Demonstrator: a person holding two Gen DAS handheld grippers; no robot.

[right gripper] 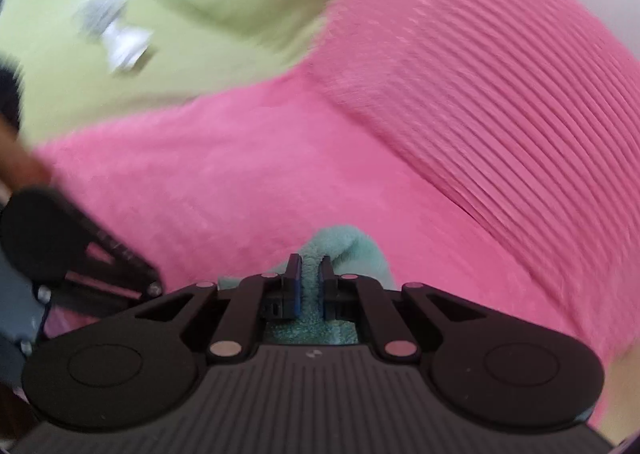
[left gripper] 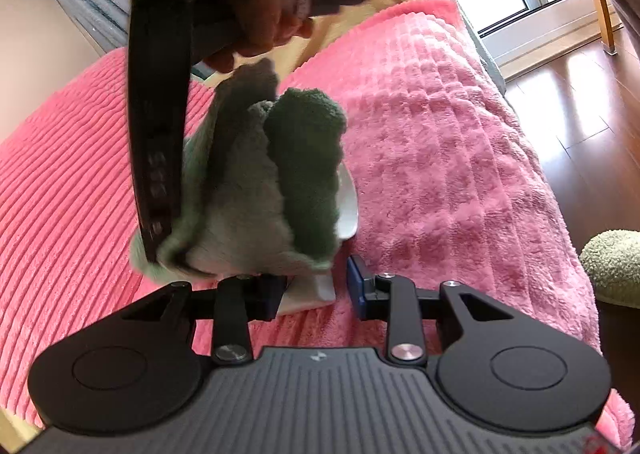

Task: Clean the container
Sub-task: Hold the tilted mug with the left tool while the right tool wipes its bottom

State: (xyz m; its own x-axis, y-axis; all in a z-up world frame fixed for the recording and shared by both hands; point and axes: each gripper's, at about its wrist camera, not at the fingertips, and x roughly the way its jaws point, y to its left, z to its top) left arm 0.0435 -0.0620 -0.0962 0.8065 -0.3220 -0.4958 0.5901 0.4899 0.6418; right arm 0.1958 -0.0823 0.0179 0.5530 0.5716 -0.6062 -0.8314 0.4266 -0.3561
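Right gripper (right gripper: pixel 309 286): while pressed over pink bedding (right gripper: pixel 400 134), a green cloth (right gripper: pixel 348 246) is clamped between its fingers.
Left gripper (left gripper: pixel 316 290): a white container (left gripper: pixel 316 290) is gripped by its edge.

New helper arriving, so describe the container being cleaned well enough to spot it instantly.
Find the pink blanket covering the bed. Near its middle, just ahead of the left gripper, a white container is stuffed with a green cloth. It is the only hard, smooth, white thing among soft fabrics.
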